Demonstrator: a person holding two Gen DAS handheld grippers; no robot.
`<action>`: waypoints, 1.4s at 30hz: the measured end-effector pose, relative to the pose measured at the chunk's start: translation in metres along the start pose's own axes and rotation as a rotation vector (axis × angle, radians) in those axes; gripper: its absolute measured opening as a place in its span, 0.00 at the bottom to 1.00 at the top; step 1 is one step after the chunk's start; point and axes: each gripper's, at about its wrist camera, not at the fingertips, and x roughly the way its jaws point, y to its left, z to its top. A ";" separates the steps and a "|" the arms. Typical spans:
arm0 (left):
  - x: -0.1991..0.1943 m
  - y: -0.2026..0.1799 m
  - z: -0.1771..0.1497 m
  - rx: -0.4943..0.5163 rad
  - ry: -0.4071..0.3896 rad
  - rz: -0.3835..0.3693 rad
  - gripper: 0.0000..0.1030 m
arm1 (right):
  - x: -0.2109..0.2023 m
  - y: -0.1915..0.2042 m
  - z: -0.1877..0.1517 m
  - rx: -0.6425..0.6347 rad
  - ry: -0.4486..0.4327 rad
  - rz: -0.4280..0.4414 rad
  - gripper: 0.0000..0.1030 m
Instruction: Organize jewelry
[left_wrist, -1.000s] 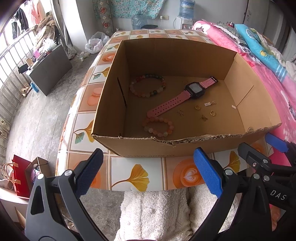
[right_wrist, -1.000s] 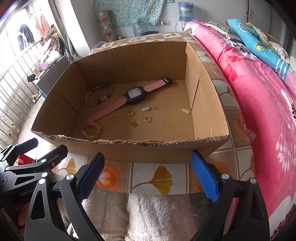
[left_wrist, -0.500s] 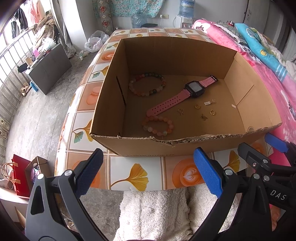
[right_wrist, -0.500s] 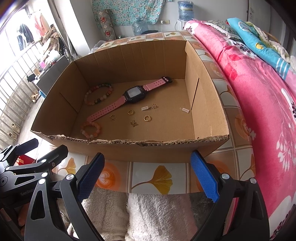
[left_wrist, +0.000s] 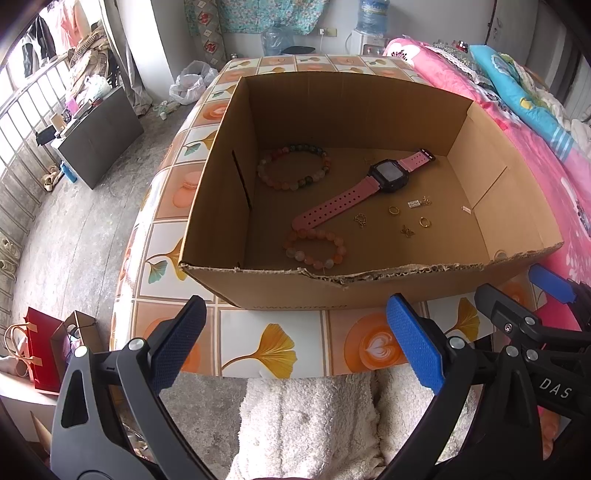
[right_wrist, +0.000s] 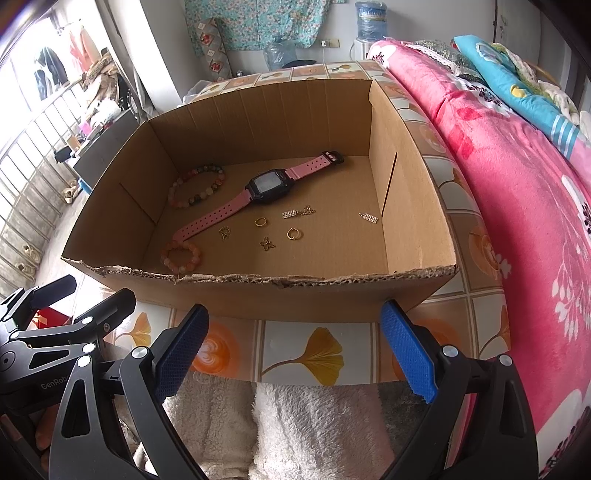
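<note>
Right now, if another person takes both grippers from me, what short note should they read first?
Left gripper: open, empty, outside the near wall of the box.
Right gripper: open, empty, same place.
In the box: pink watch, large bead bracelet, small bead bracelet, two gold rings, several small charms, one charm apart near the right wall.
Done: nothing visibly sorted.
Left: all the sorting.

Left gripper (left_wrist: 295, 343) and right gripper (right_wrist: 293, 352) hover side by side, fingers spread wide.
</note>
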 end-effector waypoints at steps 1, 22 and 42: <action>0.000 0.000 0.000 0.000 0.000 0.000 0.92 | 0.000 0.000 0.000 0.000 0.001 0.000 0.89; 0.001 -0.002 -0.001 0.004 0.007 -0.002 0.92 | 0.000 -0.003 0.000 0.009 0.007 -0.002 0.89; 0.001 -0.002 0.000 0.005 0.008 -0.001 0.92 | 0.001 -0.004 0.000 0.011 0.008 -0.001 0.89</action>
